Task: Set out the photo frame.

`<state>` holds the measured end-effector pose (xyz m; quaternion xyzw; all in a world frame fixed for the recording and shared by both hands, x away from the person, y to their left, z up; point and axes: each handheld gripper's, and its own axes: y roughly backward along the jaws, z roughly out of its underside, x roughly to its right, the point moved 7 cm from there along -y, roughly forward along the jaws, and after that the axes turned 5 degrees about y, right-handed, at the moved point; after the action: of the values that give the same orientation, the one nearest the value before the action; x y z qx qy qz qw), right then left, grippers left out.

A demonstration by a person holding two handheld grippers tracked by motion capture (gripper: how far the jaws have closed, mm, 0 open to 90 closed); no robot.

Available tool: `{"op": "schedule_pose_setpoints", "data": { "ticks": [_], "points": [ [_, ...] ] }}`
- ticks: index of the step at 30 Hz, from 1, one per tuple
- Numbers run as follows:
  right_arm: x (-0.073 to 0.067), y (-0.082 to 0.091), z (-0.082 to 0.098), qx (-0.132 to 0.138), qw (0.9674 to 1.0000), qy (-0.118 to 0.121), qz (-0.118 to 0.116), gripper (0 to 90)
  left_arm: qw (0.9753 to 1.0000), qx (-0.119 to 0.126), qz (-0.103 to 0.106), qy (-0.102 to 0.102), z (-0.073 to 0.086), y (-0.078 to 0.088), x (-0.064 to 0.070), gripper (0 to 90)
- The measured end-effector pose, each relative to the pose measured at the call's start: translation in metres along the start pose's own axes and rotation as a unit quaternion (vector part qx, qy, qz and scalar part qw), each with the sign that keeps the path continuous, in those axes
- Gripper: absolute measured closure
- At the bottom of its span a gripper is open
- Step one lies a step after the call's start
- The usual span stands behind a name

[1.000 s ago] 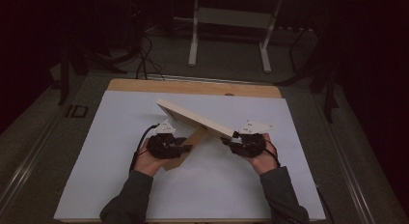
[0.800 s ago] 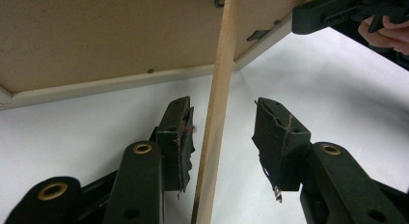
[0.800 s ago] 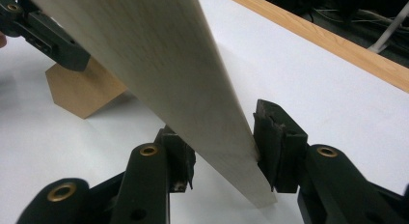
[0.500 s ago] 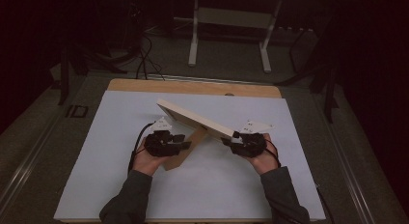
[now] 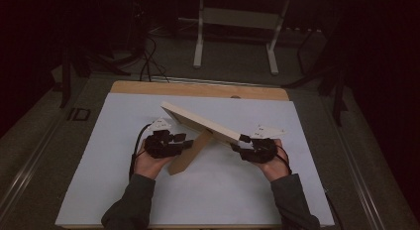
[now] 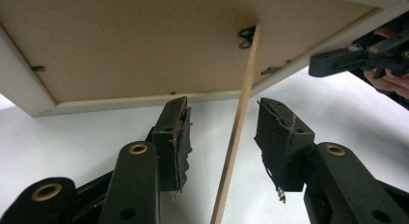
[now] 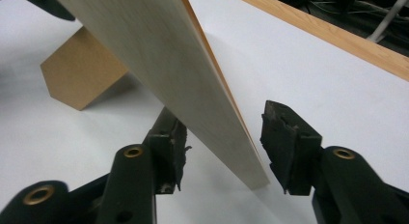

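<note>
L tongs [image 6: 222,137] open astride frame stand [image 6: 236,137], R tongs [image 7: 222,142] just opening round frame [image 7: 193,89] edge

Matt pale-wood picture frame [image 5: 203,122], fibreboard back

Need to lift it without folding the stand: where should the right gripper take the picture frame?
Grip the picture frame at its low right corner edge, coming from the right: the right gripper already straddles that thin edge, clear of the back stand.
</note>
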<state>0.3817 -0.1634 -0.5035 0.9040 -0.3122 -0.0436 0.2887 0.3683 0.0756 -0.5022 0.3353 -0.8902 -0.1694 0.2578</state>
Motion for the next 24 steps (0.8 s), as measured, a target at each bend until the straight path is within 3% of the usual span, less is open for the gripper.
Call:
{"op": "schedule_pose_setpoints", "data": {
  "ticks": [8, 19, 24],
  "points": [
    [0.005, 0.005, 0.012, -0.006, 0.9999, -0.011, 0.0, 49.2, 0.9997, 0.001, -0.021, 0.01, -0.001, -0.001, -0.006, 57.1],
    [0.008, 0.009, 0.023, -0.013, 0.9997, -0.019, -0.011, 60.6, 0.9991, 0.01, -0.041, 0.007, -0.005, 0.002, -0.003, 60.4],
    [0.01, 0.011, 0.024, -0.007, 0.9997, -0.023, -0.003, 67.3, 0.9988, 0.019, -0.044, 0.009, -0.01, 0.007, -0.002, 62.7]
  ]
}}
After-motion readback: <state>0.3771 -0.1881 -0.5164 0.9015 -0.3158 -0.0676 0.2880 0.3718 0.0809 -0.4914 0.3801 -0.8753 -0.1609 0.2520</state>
